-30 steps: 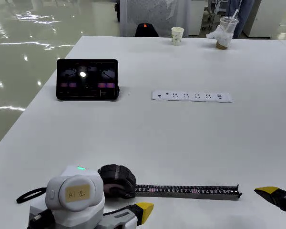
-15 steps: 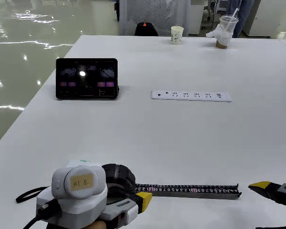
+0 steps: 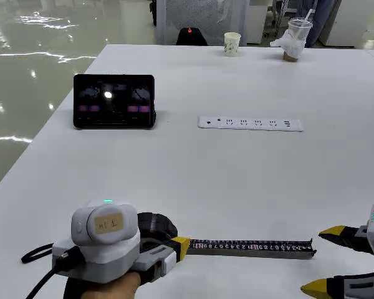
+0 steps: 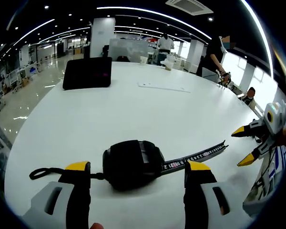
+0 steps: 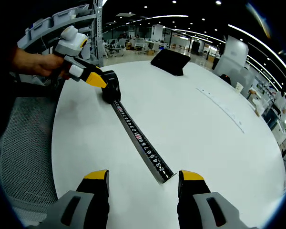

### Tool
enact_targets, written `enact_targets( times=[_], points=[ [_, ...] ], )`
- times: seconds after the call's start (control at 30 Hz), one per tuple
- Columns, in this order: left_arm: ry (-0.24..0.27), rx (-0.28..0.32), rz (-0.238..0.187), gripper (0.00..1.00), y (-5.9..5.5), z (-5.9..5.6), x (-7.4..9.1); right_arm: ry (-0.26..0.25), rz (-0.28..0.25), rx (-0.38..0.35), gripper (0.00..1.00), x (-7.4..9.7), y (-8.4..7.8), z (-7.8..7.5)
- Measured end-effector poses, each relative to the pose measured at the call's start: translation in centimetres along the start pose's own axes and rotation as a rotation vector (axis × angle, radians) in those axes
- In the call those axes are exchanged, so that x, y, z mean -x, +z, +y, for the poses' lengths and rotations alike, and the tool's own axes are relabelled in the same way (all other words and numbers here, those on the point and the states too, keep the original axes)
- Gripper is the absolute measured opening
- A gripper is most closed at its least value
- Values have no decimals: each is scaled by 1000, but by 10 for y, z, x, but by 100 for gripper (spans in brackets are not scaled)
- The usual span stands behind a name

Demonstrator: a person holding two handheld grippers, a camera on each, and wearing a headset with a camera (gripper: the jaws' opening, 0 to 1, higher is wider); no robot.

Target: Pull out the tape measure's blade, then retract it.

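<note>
your left gripper (image 4: 138, 167) has its jaws spread wide, with the black tape measure case (image 4: 132, 160) sitting on the white table (image 3: 237, 180) between the tips, gaps on both sides. the blade (image 5: 138, 138) lies pulled out flat on the table. its far end is just in front of your right gripper (image 5: 144, 175), jaws apart too and holding nothing.

The desk (image 3: 237, 174) is showing plain white. On it the tape measure's case (image 4: 132, 163) is looking black, its blade (image 3: 249, 247) dark with white numerals and reddish marks. The left gripper (image 4: 137, 168) and the right gripper (image 5: 144, 175) are wearing pale grey bodies with yellow-tipped jaws. The far tablet (image 3: 114, 101) is showing black with purple patches, the power strip (image 3: 250, 124) white.
</note>
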State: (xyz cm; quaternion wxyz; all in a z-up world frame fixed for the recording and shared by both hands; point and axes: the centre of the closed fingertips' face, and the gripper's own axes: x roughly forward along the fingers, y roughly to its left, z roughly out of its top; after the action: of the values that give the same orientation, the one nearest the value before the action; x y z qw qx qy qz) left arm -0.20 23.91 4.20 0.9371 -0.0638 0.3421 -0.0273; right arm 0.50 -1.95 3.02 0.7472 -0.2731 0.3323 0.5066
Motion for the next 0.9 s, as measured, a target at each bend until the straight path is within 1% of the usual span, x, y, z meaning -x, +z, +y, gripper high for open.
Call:
enact_targets(
  times=[0.23, 0.3, 0.5, 0.6, 0.7, 0.83, 0.9],
  points=[
    [10, 14, 0, 73, 1, 1, -5, 20, 17, 50, 48, -4, -1, -7],
    [9, 19, 2, 72, 1, 1, -8, 26, 25, 70, 46, -6, -2, -12],
    [14, 22, 6, 70, 2, 1, -14, 39, 58, 132, 39, -12, -8, -19],
    [17, 22, 6, 69, 3, 2, -16, 44, 76, 165, 36, -15, -12, -25],
    [18, 24, 8, 69, 4, 2, -18, 58, 82, 180, 32, -17, -14, -29],
    [21, 24, 10, 68, 3, 2, -21, 77, 93, 197, 30, -20, -18, -30],
    [22, 26, 14, 68, 3, 1, -23, 81, 97, 209, 26, -23, -22, -33]
  ],
)
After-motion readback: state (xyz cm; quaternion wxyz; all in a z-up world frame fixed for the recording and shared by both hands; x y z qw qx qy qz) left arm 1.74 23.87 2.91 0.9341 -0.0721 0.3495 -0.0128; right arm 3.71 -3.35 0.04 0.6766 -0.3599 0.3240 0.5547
